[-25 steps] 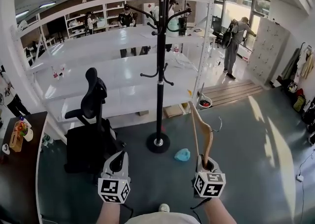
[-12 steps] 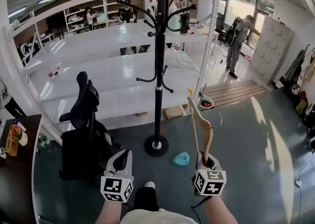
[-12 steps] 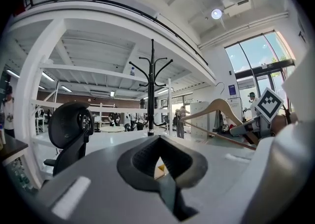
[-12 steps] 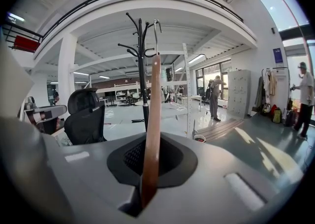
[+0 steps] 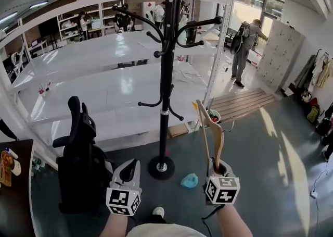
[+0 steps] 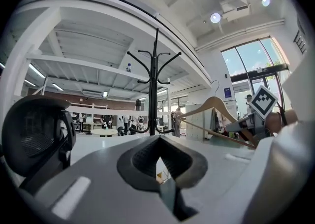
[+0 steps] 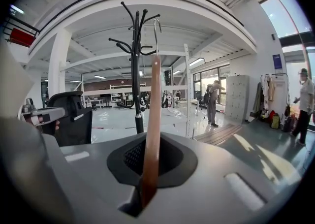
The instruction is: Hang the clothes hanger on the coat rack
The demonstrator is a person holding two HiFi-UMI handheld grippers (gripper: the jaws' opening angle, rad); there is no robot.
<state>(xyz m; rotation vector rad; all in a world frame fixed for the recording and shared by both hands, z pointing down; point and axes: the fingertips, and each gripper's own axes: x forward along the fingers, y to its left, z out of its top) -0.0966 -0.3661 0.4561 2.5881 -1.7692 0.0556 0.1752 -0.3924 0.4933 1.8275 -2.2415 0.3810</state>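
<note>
A tall black coat rack [image 5: 167, 69] stands on a round base ahead of me; it also shows as the coat rack [image 6: 153, 90] and the coat rack [image 7: 136, 65] in the gripper views. My right gripper [image 5: 217, 170] is shut on the wooden clothes hanger [image 5: 210, 129], which points up and forward, its metal hook [image 7: 156, 28] at the top. The hanger [image 7: 150, 134] runs up between the closed jaws. My left gripper [image 5: 127, 172] is shut with nothing in it, low left of the rack's base. The hanger [image 6: 211, 107] also appears in the left gripper view.
A black office chair [image 5: 80, 147] stands left of the rack. White shelving [image 5: 104, 82] runs behind it. A teal object [image 5: 189, 181] lies on the floor by the rack's base [image 5: 161, 167]. A dark table [image 5: 10, 178] is at far left. A person [image 5: 242, 48] stands at the back right.
The view has closed in on the coat rack, which now looms larger and nearer. The chair has slid left in view. Both grippers keep their places, and the hanger stays held.
</note>
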